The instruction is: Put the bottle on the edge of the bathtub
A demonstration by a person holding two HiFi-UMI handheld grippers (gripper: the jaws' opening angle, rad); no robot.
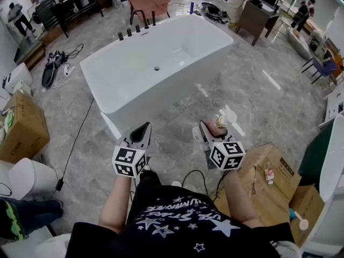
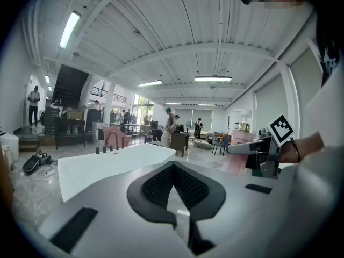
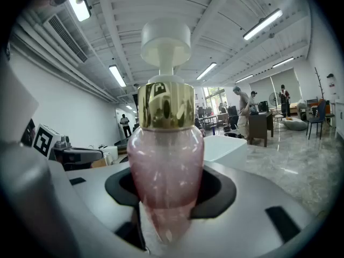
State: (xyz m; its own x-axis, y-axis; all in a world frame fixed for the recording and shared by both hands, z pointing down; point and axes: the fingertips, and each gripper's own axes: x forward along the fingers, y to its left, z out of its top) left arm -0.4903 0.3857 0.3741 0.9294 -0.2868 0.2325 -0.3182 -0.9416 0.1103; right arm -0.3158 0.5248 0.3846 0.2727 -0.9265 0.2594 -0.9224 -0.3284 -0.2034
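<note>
While the white lettering among stars on the person's black shirt [image 1: 177, 219] is too warped to read, the bottle [image 3: 165, 160] shows plainly: a pink see-through body, a shiny gold collar and a white pump top. It stands upright, clamped in the right gripper [image 1: 213, 129], short of the near side of the bathtub [image 1: 161, 93]. The left gripper [image 1: 142, 132], beside it, has its jaws closed on nothing.

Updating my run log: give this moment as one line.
phase: carrying | right gripper: shut on pink bottle, upright | left gripper: shut, empty | bathtub: ahead, bottle not yet on edge
</note>
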